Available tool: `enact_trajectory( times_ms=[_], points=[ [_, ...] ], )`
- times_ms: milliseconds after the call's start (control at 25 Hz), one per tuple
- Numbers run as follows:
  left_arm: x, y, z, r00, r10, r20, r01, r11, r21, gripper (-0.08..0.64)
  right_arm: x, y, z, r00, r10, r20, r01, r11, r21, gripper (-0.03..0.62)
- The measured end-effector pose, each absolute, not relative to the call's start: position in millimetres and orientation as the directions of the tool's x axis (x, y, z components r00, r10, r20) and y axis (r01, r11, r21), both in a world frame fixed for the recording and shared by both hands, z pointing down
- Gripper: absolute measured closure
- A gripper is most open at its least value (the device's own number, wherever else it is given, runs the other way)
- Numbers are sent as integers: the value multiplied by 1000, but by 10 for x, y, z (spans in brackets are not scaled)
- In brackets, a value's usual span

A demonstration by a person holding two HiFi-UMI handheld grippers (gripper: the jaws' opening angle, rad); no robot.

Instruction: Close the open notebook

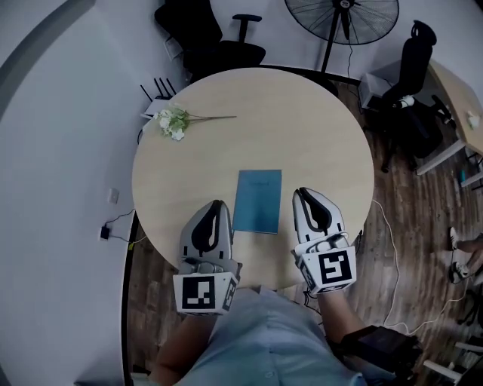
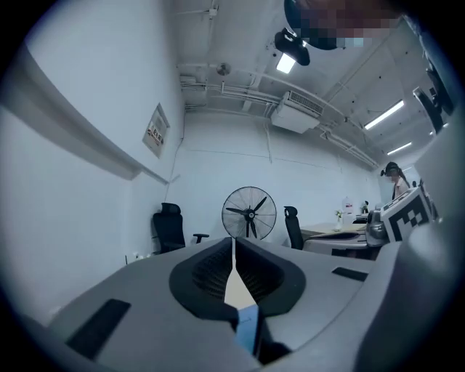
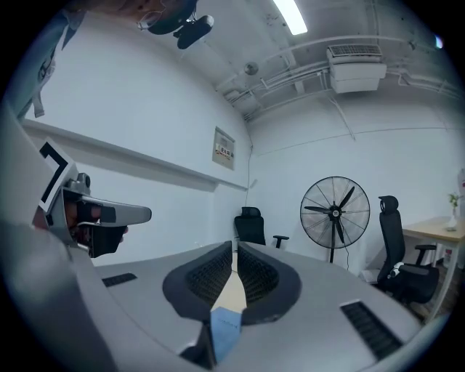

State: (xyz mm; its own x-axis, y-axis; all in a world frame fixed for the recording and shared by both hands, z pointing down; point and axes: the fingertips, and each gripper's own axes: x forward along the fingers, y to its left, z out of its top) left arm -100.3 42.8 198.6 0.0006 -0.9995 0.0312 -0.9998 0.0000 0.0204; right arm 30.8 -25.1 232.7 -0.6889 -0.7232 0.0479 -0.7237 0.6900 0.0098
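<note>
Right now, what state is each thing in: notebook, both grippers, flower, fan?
Blue notebook: closed, flat on the round table.
Left gripper: shut, empty.
Right gripper: shut, empty.
Flower sprig: lying on its side.
Pedestal fan: upright, blades look still.

At one o'clock in the head view the top edge cuts the fan. At three o'clock a person's legs run off the frame. The wall poster has print too small to read. Low between the jaws of the right gripper sits a blue sliver — too little shows to name it.
</note>
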Motion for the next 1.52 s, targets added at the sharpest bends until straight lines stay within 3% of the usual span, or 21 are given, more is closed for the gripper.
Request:
enact_trajectory(
  times_ms=[280,480,1000,1240,1520],
  points=[
    [-1130,497,2062,-28,-999,44,-999,28,-18,540,179,-114,2464,-693,-716,84,-716,697,42,541],
    [-1112,461,2040,-20,-999,47,-999,19,-27,540,165,-162,2349,-694,-720,15,-719,694,39,541],
    [-1109,424,2107,-4,-998,62,-999,2,-34,540,138,-155,2392,-692,-722,3,-721,692,30,543],
    [-1116,400,2122,-4,-997,71,-999,1,-34,540,149,-178,2476,-684,-725,78,-725,688,40,543],
    [-1097,383,2180,3,-997,83,-999,-6,-33,540,148,-193,2509,-685,-725,75,-725,688,27,543]
  ],
)
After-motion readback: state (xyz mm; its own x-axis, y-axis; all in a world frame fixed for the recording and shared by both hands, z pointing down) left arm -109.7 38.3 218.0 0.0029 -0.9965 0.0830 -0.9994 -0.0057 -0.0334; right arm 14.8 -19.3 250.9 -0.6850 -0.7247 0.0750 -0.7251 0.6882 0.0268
